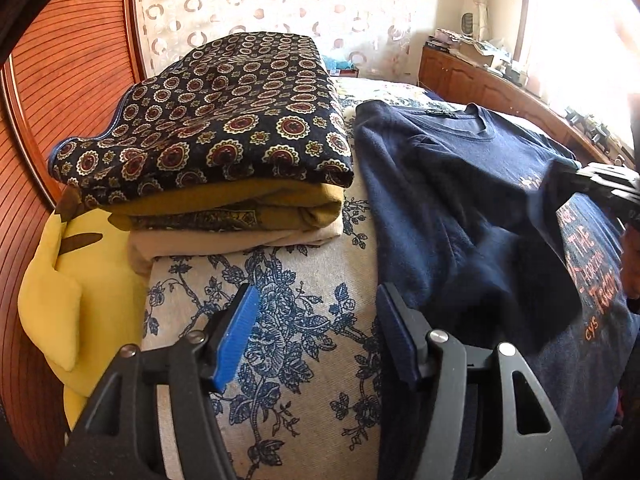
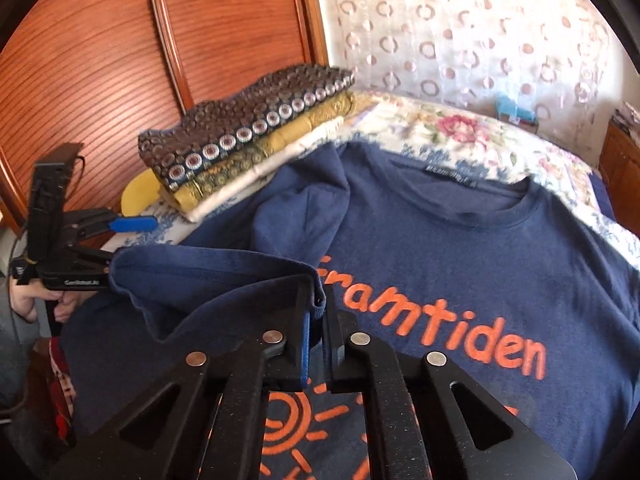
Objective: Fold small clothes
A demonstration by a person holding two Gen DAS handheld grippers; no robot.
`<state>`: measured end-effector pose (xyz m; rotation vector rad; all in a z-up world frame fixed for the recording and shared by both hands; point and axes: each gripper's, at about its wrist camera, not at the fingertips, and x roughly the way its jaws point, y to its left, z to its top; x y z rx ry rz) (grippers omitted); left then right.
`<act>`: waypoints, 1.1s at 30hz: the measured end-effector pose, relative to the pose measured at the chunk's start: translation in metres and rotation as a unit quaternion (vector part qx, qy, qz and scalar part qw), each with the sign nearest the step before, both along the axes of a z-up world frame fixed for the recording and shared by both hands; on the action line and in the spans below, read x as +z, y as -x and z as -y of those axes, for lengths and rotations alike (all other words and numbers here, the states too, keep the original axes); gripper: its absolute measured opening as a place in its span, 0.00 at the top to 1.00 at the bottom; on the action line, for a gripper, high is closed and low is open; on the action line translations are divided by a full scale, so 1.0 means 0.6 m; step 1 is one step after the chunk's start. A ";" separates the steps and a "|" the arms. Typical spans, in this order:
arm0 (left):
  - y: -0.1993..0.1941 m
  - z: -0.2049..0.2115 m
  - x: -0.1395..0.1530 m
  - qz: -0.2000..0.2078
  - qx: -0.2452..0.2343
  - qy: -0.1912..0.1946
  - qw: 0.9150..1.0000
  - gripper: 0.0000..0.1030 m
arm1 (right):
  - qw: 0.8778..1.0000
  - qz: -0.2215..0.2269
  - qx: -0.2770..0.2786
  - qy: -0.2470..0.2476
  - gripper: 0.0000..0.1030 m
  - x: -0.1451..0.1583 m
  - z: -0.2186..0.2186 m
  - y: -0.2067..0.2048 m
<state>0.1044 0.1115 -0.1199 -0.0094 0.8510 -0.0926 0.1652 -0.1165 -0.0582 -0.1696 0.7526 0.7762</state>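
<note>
Orange print on navy T-shirt partly covered by folded sleeve and right gripper; lower hem beyond frame edge. Neck label too small to read. Window overexposed.

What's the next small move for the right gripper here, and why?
Probably carry the pinched hem a bit further up toward the collar and lay it down. The right gripper is shut on the navy shirt, its hem lifted and partly folded over the orange print, while the left gripper is open over the bedspread, holding nothing.
</note>
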 end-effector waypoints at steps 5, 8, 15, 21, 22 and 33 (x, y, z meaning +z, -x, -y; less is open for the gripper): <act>0.000 -0.006 -0.002 0.000 0.002 0.001 1.000 0.39 | 0.998 0.049 -0.031 0.013 0.99 0.023 0.043 0.017; 0.001 -0.006 -0.001 0.001 0.004 -0.001 1.000 0.38 | 0.996 0.056 -0.054 0.049 0.99 0.012 0.058 0.017; 0.002 -0.006 -0.001 0.000 0.006 0.000 1.000 0.37 | 0.992 0.055 -0.093 0.061 0.62 0.004 0.073 0.029; 0.001 -0.007 -0.001 0.001 0.007 0.000 1.000 0.36 | 0.997 0.046 -0.051 0.029 0.59 0.018 0.039 0.079; 0.001 -0.007 -0.001 0.001 0.006 0.000 1.000 0.36 | 0.998 0.045 -0.043 0.026 0.59 0.020 0.031 0.085; 0.002 -0.007 -0.001 0.001 0.006 0.001 1.000 0.36 | 0.996 -0.016 0.070 0.052 0.64 -0.046 -0.079 0.136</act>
